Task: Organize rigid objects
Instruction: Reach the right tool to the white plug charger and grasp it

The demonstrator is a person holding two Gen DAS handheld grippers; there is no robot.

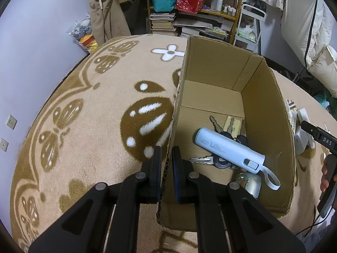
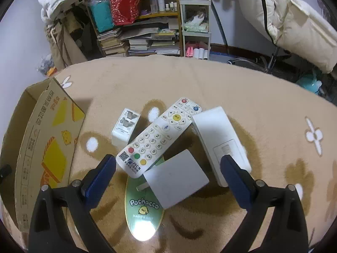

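My left gripper (image 1: 167, 155) is shut on the left wall of an open cardboard box (image 1: 269, 105). Inside the box lie a pale blue power bank (image 1: 229, 148) with a strap, a bunch of keys (image 1: 219, 161), a small tin (image 1: 232, 124) and a silver round object (image 1: 248, 182). My right gripper (image 2: 168, 165) stands wide open above a pile on the blanket: a white remote with coloured buttons (image 2: 160, 137), a grey square charger (image 2: 175, 178), a long white adapter (image 2: 219, 139), a small white plug box (image 2: 124, 127) and a green oval Pochacco mirror (image 2: 143, 213). Nothing sits between its pads.
The box (image 2: 48, 145) stands left of the pile in the right wrist view. A tan patterned blanket (image 1: 84, 109) covers the surface. Bookshelves (image 2: 147, 31), bags and a white trolley (image 2: 195, 23) stand behind. The right gripper body (image 1: 322, 140) and a hand show at the right edge of the left wrist view.
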